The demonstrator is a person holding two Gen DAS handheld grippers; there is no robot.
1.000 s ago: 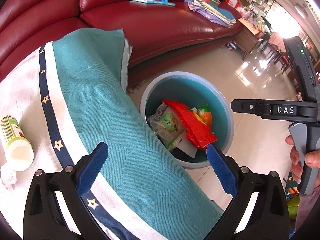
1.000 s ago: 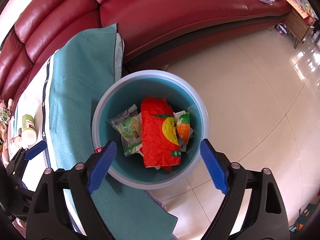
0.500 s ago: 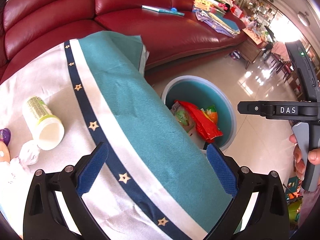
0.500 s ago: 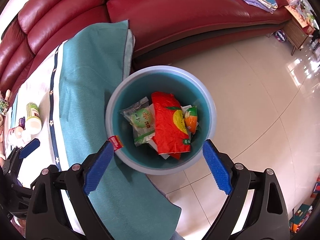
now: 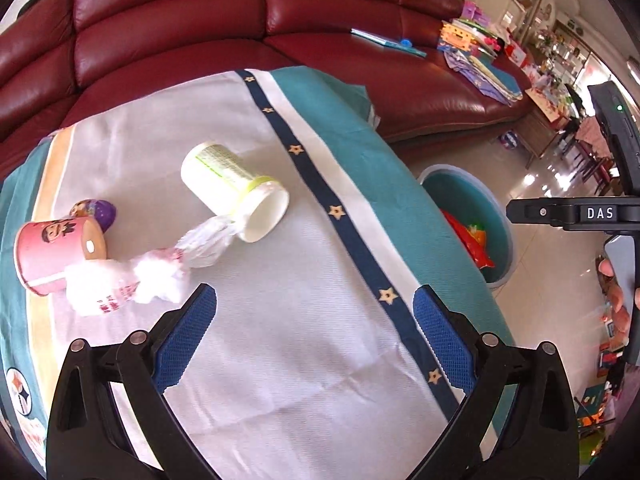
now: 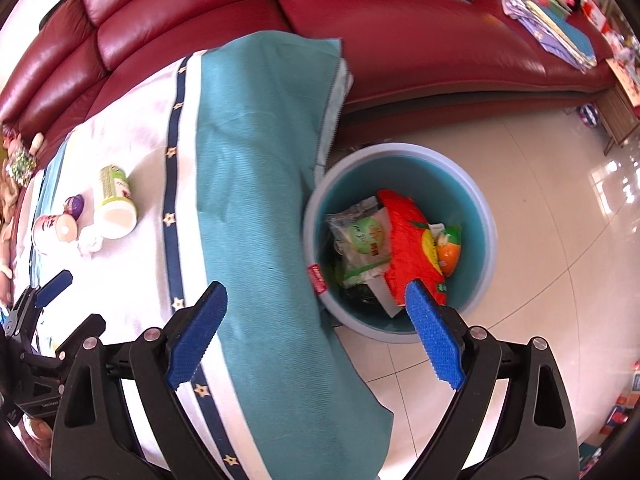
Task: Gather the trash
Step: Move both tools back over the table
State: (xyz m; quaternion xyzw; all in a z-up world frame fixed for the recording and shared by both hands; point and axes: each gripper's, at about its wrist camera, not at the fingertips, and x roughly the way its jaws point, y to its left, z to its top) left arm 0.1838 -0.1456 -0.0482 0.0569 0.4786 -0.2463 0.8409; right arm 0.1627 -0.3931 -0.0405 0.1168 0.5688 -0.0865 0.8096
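A dark red leather sofa (image 5: 280, 40) runs behind the worktop, which is covered by a white and teal cloth with a navy star stripe (image 5: 304, 264); the cloth's teal edge hangs over the side right above the round blue plastic bin (image 6: 486, 280) on the pale tiled floor (image 6: 540, 184). Bare floor lies open beyond the bin. In the bin lie a red crumpled snack bag (image 6: 412, 248) and a clear wrapper with a green label (image 6: 360, 240). On the cloth, well apart from its edge, a white cylindrical tub with a green label (image 5: 228, 188) lies on its side, touching a crumpled white plastic bag (image 5: 160, 276) beside a pink paper cup (image 5: 56, 252). The right claw's body reads "DAS". The left claw (image 5: 316, 336) is spread wide and empty above the cloth; the right claw (image 6: 316, 332) is likewise wide and empty, over the cloth edge and bin rim.
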